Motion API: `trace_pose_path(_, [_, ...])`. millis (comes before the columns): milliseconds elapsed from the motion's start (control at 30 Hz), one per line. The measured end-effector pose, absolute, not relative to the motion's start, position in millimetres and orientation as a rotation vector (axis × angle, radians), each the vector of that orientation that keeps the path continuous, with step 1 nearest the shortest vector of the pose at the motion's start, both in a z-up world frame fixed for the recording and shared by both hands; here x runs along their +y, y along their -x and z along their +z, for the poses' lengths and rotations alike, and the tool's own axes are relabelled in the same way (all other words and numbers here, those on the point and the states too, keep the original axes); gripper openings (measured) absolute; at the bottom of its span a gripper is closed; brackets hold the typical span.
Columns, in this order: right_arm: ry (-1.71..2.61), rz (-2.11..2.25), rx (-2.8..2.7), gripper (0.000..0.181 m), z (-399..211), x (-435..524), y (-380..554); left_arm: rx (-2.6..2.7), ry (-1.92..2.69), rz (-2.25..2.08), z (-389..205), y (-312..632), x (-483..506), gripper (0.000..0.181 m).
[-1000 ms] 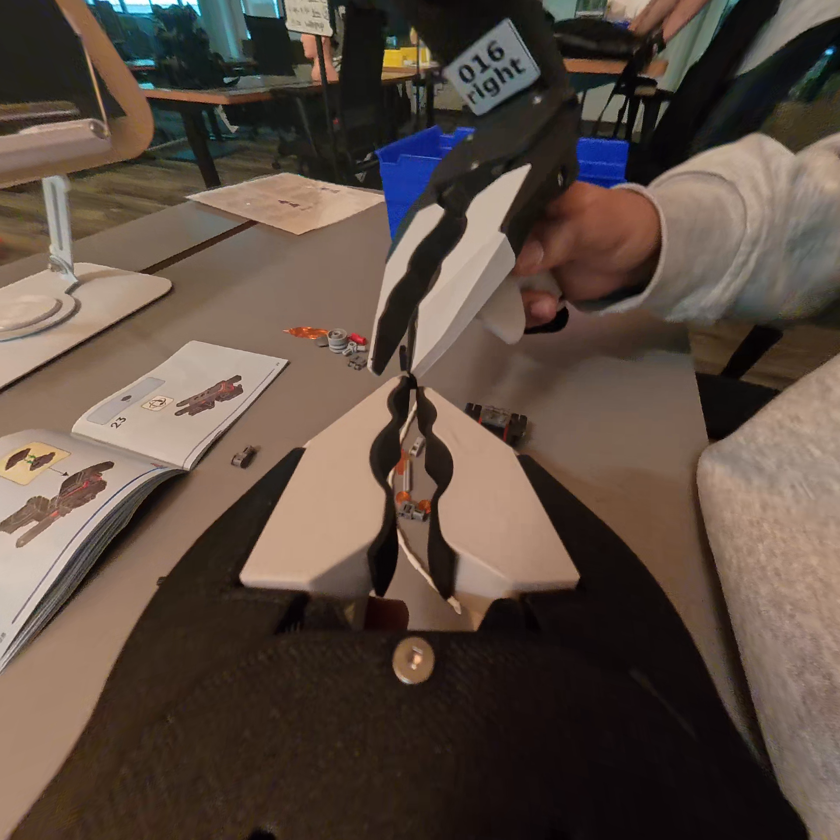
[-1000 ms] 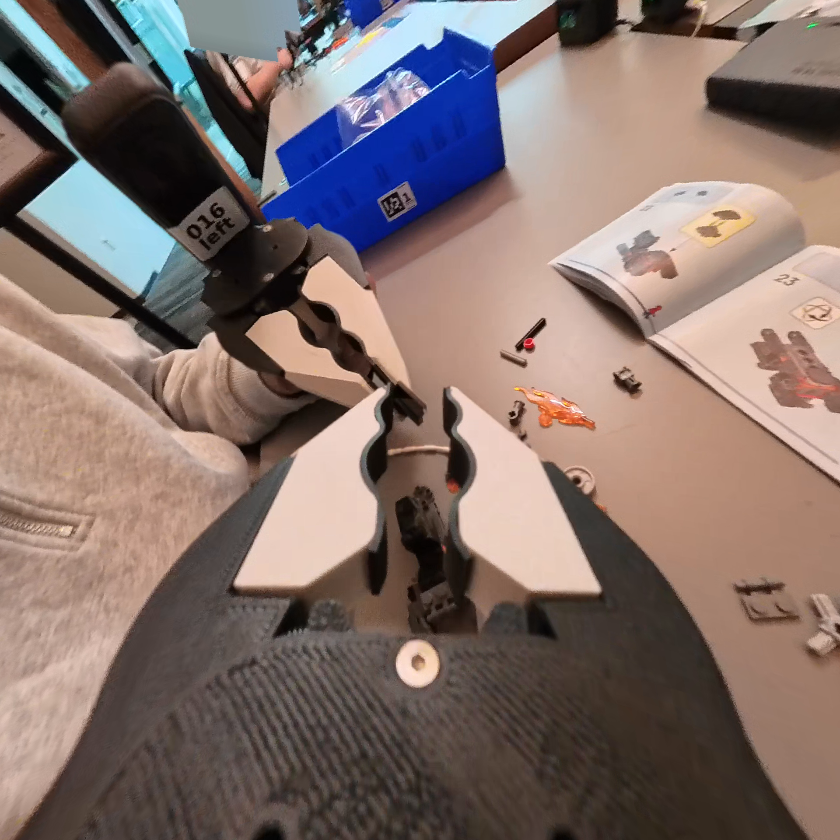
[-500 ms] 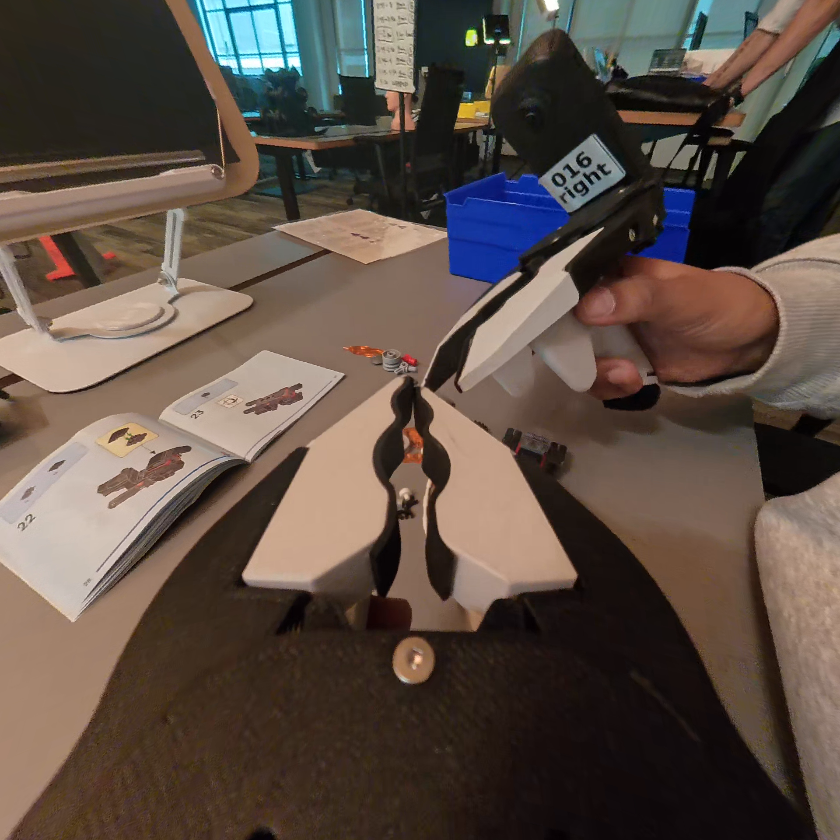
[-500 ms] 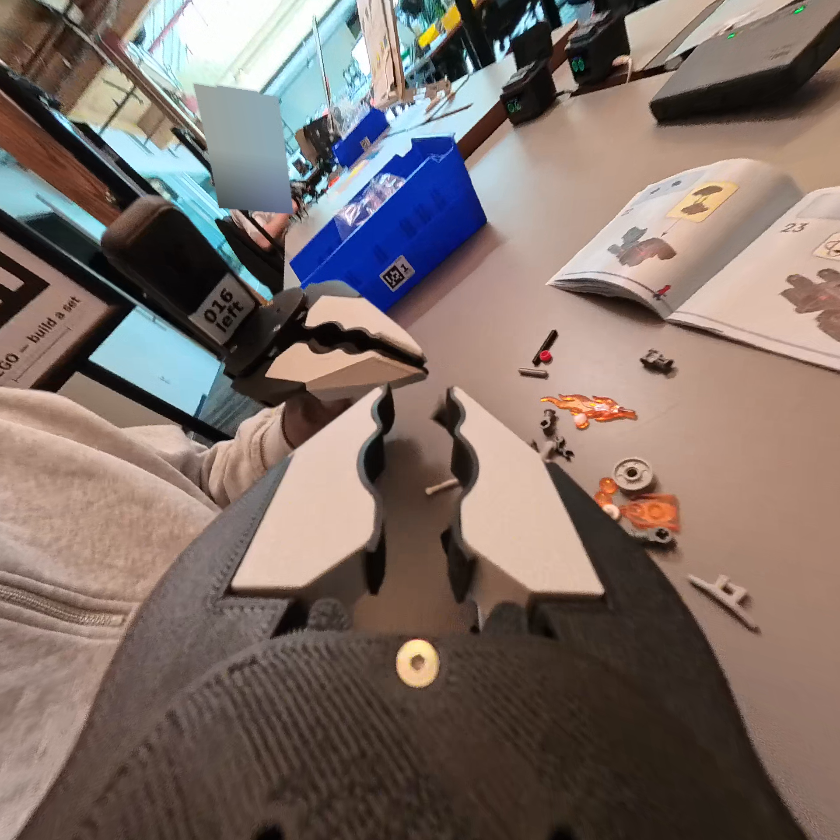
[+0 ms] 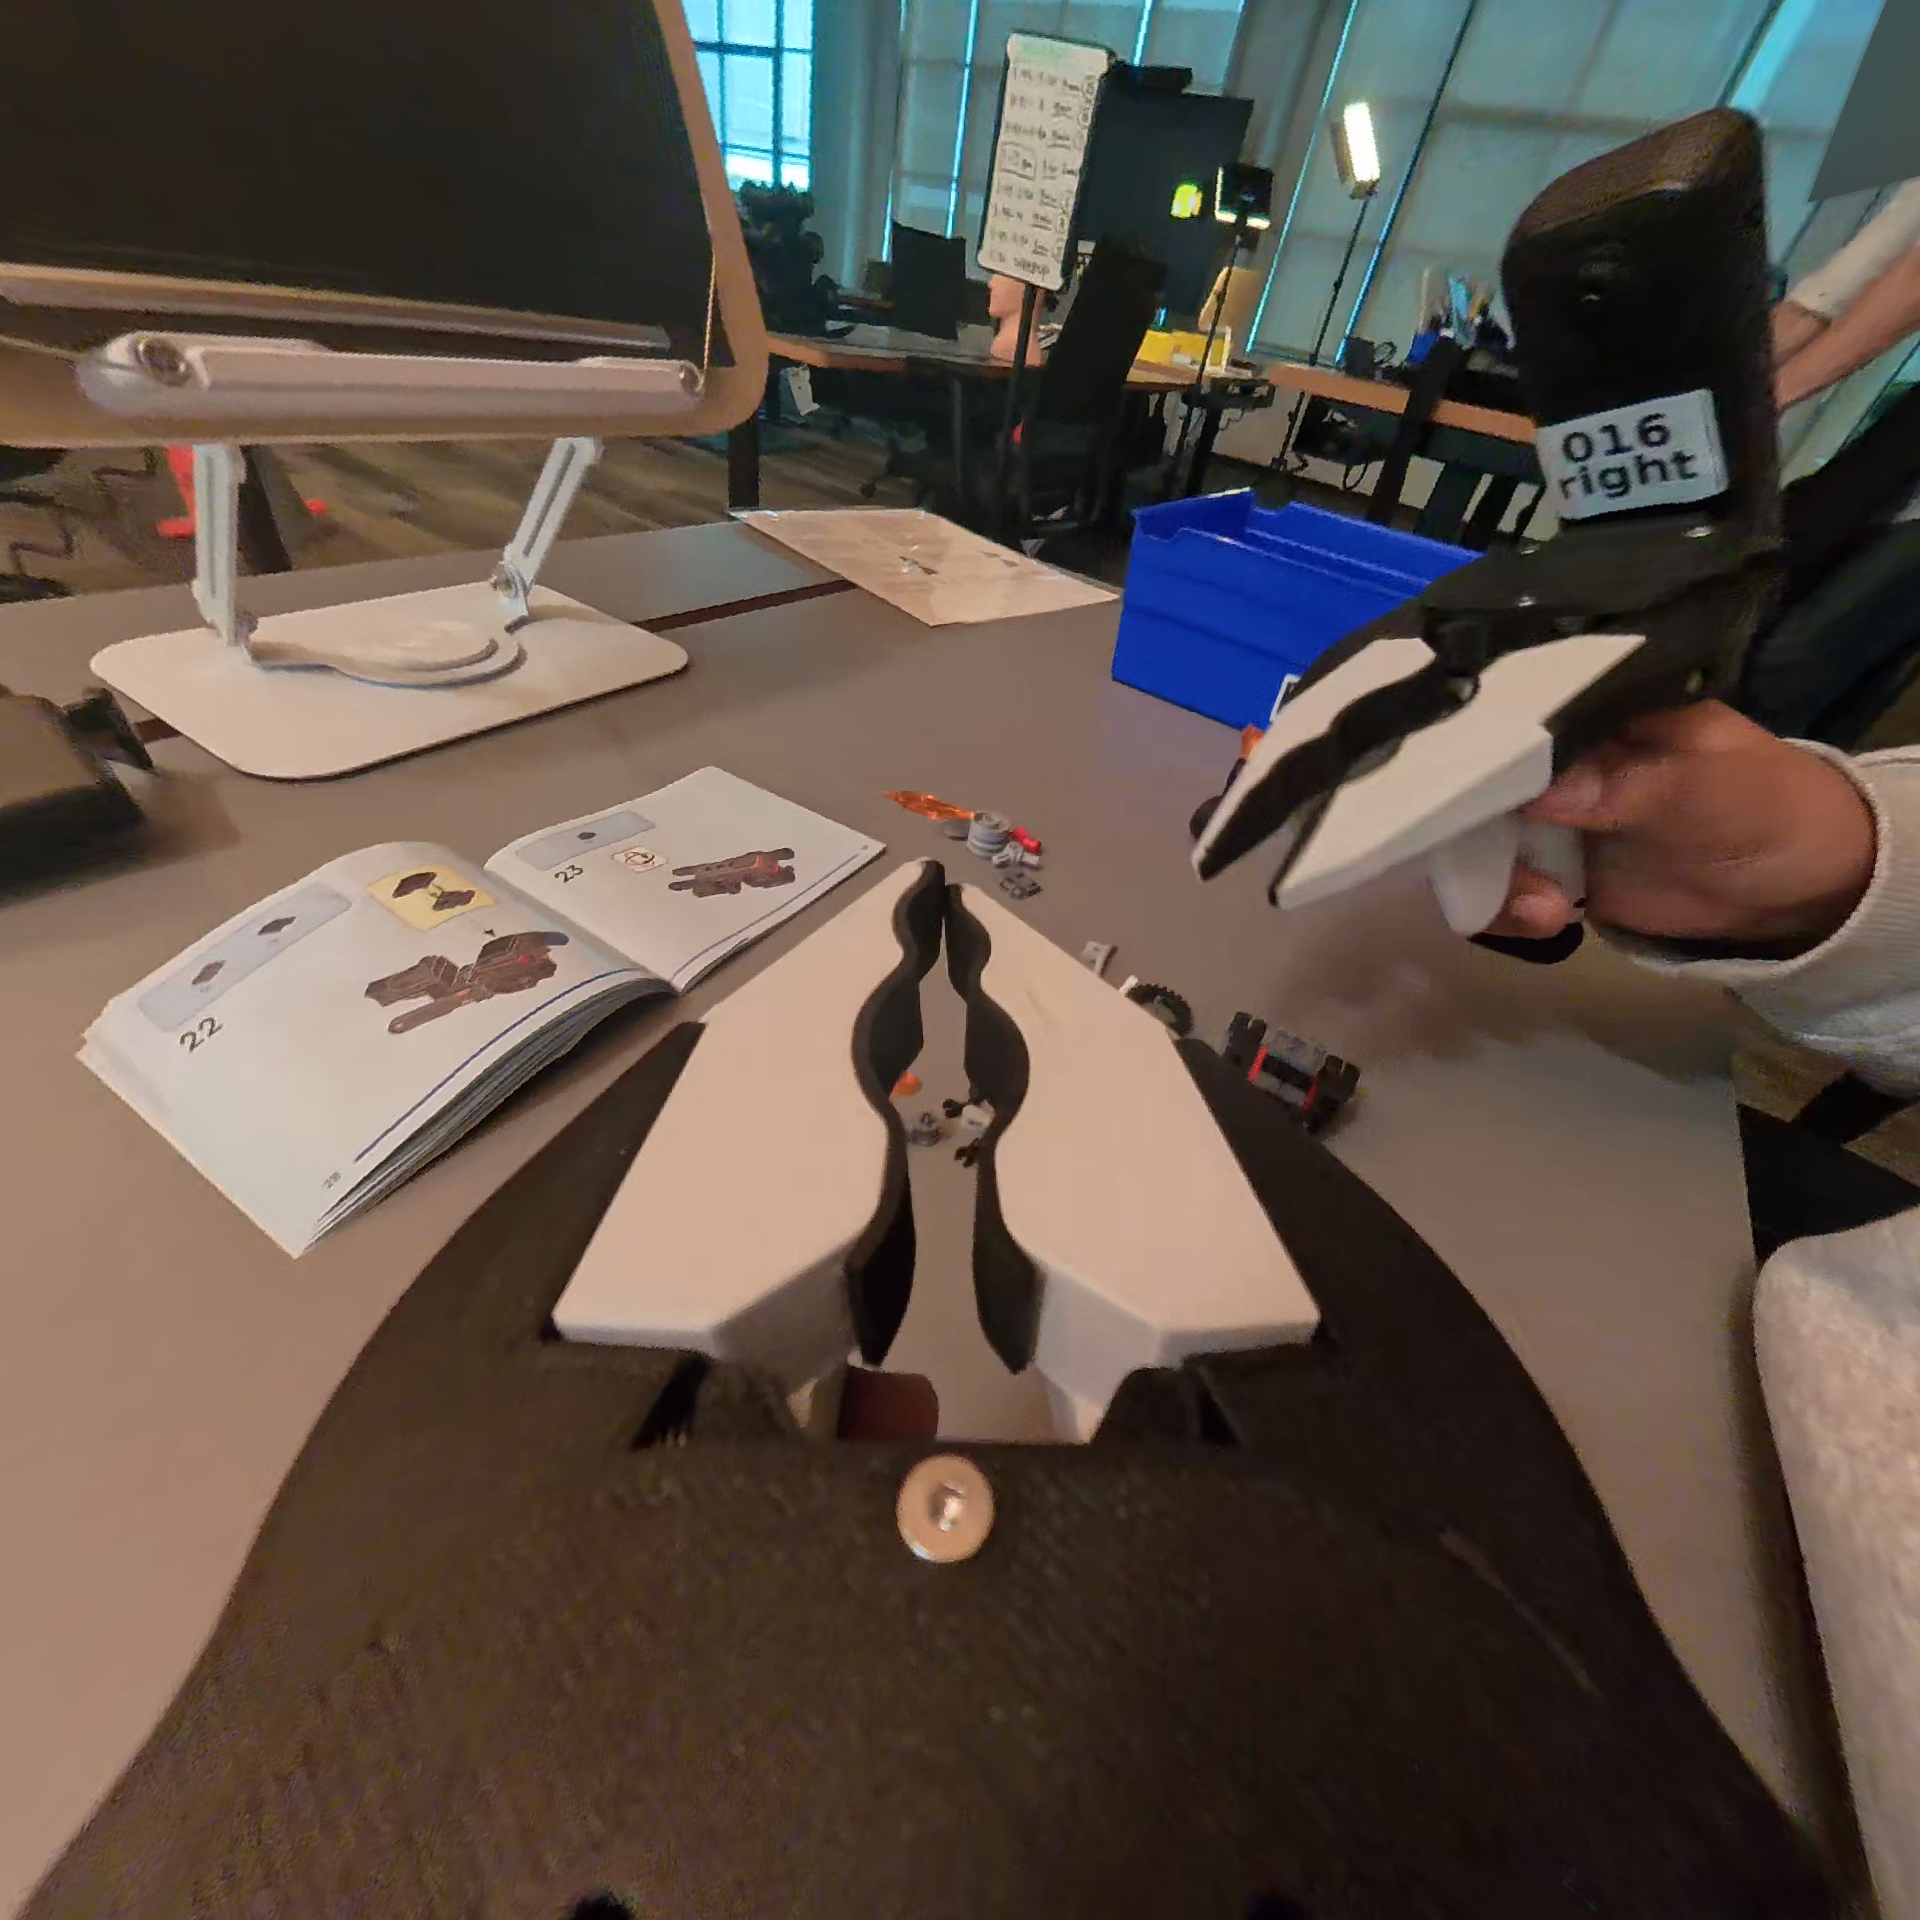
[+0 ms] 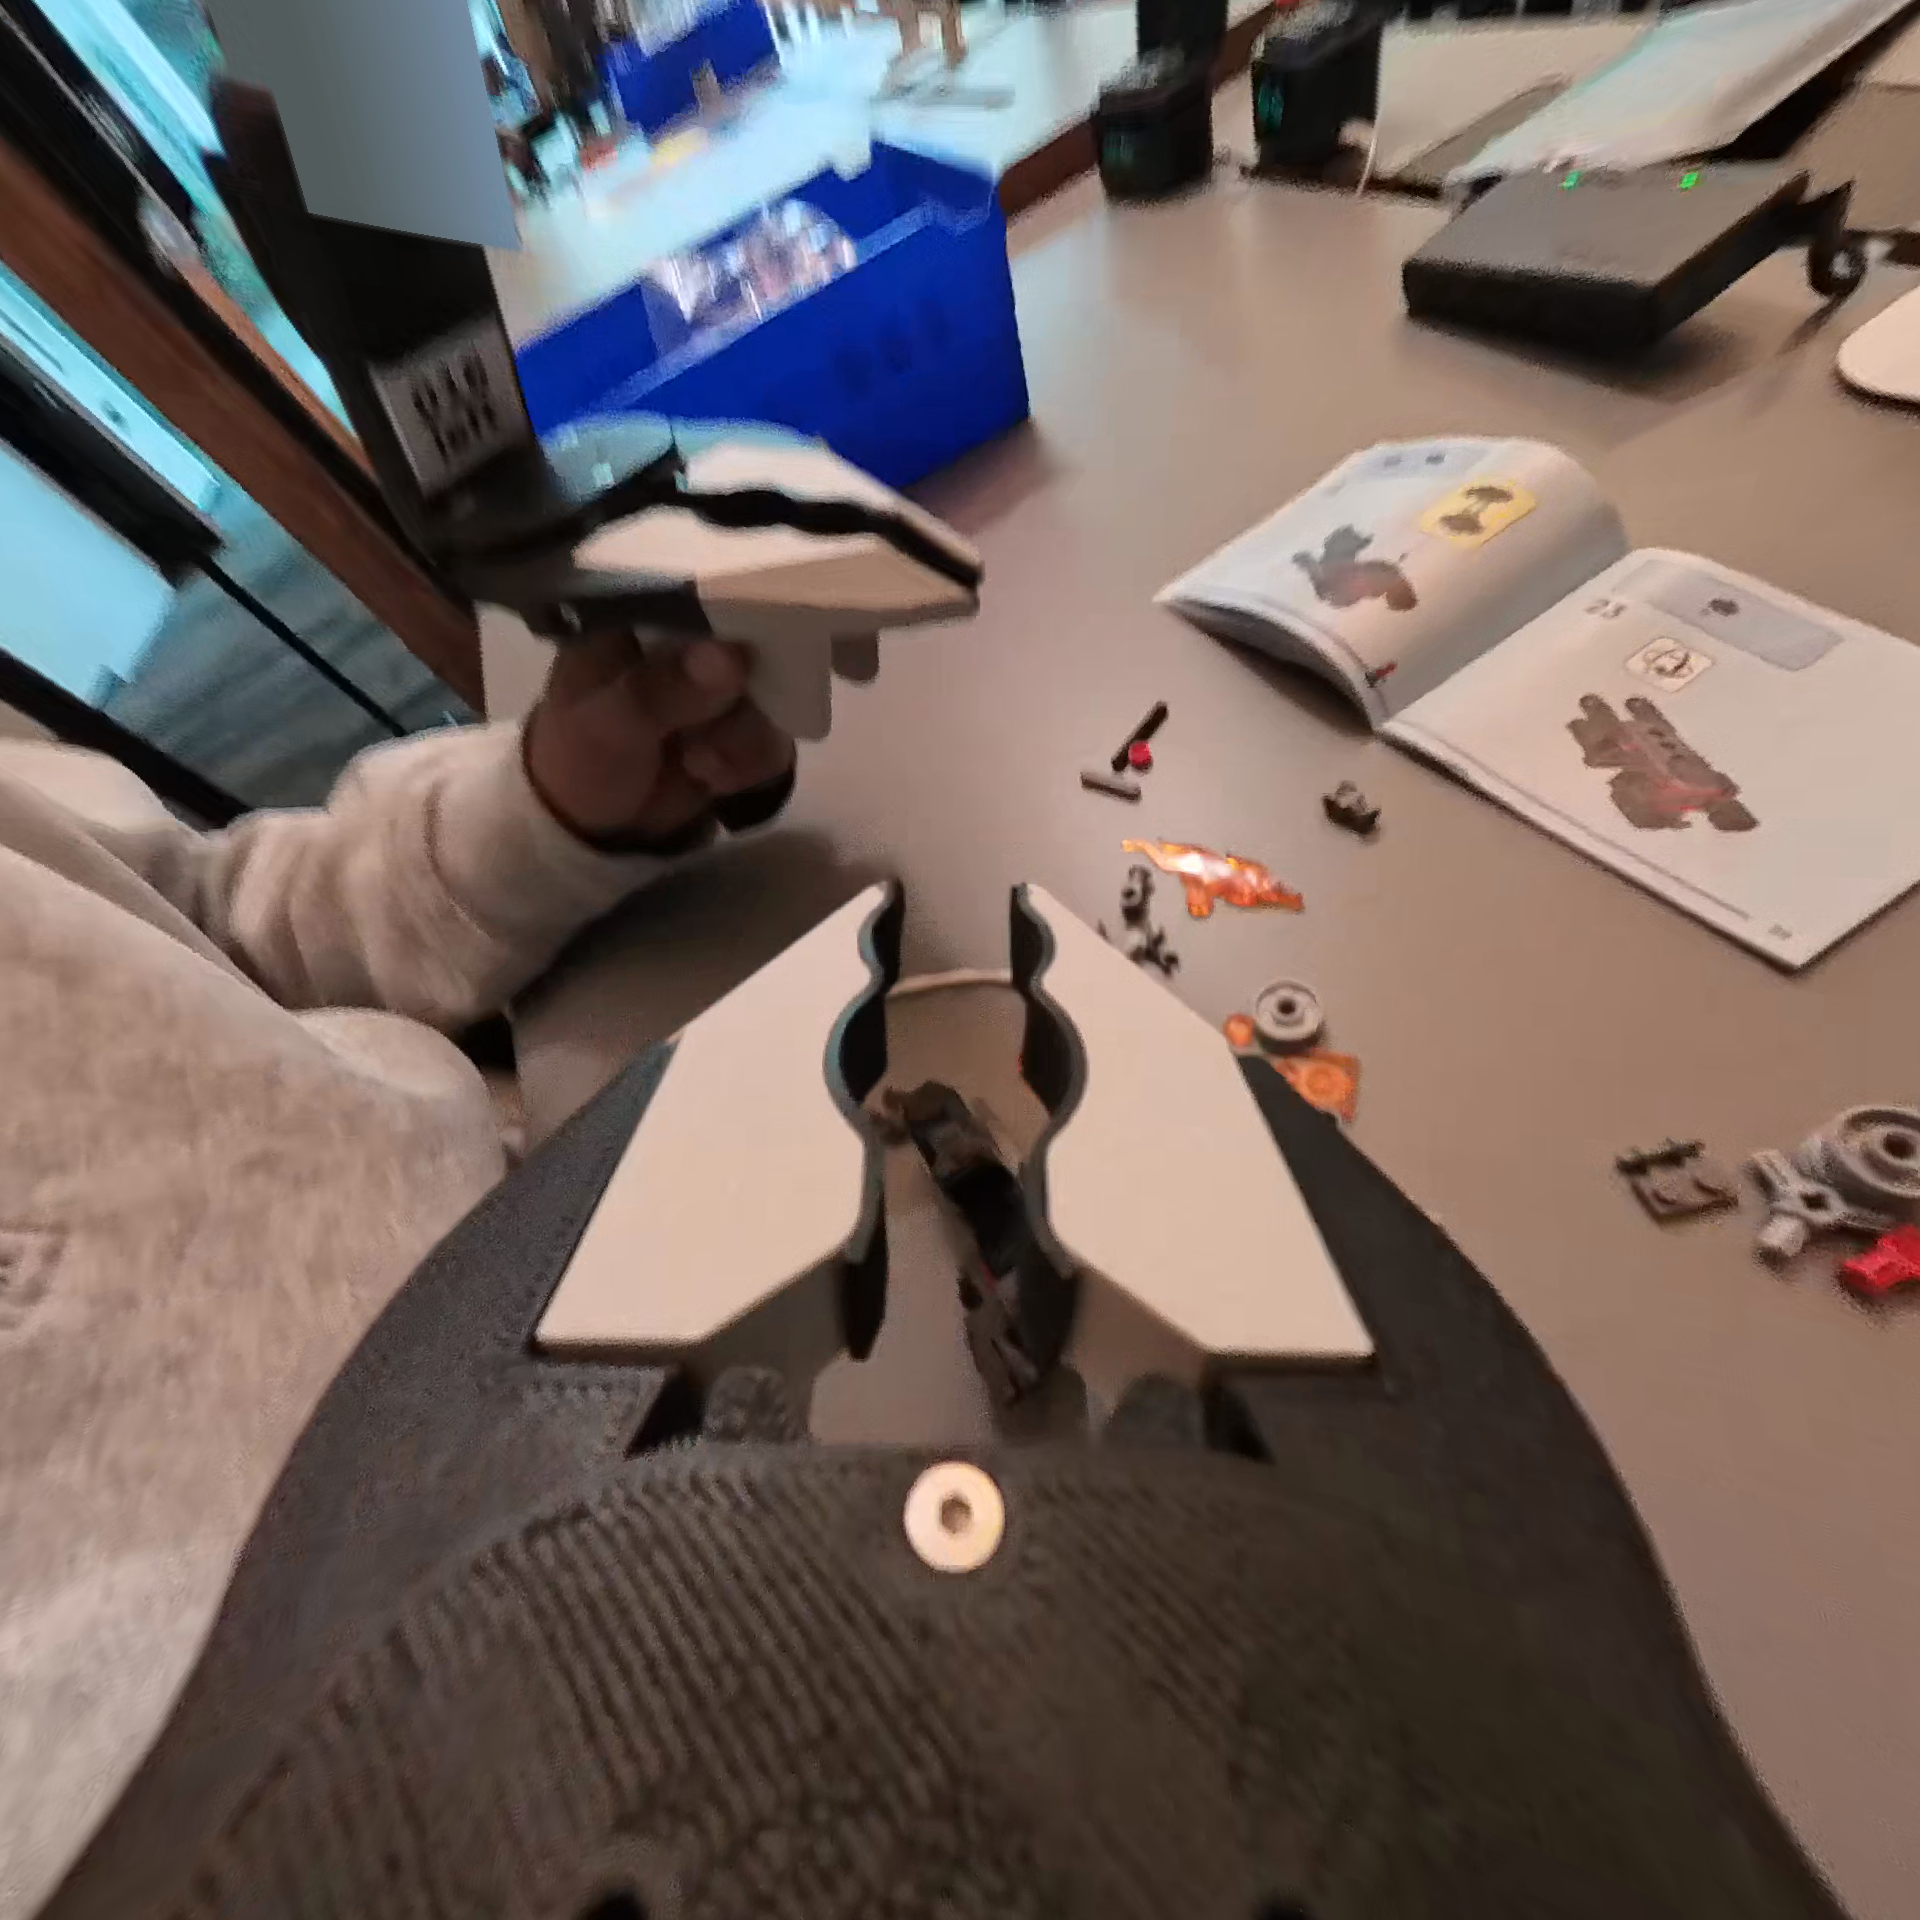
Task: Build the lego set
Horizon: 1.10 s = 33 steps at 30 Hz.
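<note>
A small black Lego model (image 5: pixel 1288 1065) lies on the grey table; in the right wrist view it (image 6: pixel 977 1174) shows through the gap between my right fingers. My left gripper (image 5: pixel 940 883) is shut at the tips, above the table, and I see nothing in it. It also shows in the right wrist view (image 6: pixel 966 582), blurred, up and to the left. My right gripper (image 6: pixel 956 904) is open and empty. In the left wrist view it (image 5: pixel 1236 862) hovers to the right, above the model.
An open instruction booklet (image 5: pixel 416 987) (image 6: pixel 1558 675) lies on the table. Loose pieces lie about: an orange flame (image 6: pixel 1216 873), grey round parts (image 6: pixel 1849 1174), a small cluster (image 5: pixel 997 831). A blue bin (image 5: pixel 1247 613), a white stand base (image 5: pixel 395 665) and a black box (image 6: pixel 1590 249) stand farther back. Across from one pair of fingers to the other is roughly 7 cm.
The two grippers' tips met a second ago; they have drawn apart. The right gripper has moved up and to the right, and the left has tilted up.
</note>
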State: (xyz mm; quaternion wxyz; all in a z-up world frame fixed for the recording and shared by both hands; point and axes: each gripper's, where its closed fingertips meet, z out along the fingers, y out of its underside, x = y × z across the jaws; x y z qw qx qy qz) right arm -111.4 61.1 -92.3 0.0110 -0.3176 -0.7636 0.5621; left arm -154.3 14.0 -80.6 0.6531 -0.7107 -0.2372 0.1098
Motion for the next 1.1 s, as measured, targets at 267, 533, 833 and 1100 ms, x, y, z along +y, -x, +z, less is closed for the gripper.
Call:
trace_pose_path(267, [1.010,1.234,-2.700,0.032,-153,55,105,-0.553,1.660,0.249,-91,157,14,0.000])
trace_pose_path(533, [0.896,0.995,-2.861,0.028,-179,34,118,-0.548,1.677,0.232,-94,154,16,0.000])
trace_pose_path(833, [0.946,0.910,-2.933,0.016,-187,26,123,-0.567,1.664,0.230,-94,155,12,0.000])
trace_pose_path(1100, [0.916,0.905,-2.915,0.024,-186,20,127,-0.573,1.666,0.231,-95,156,13,0.000])
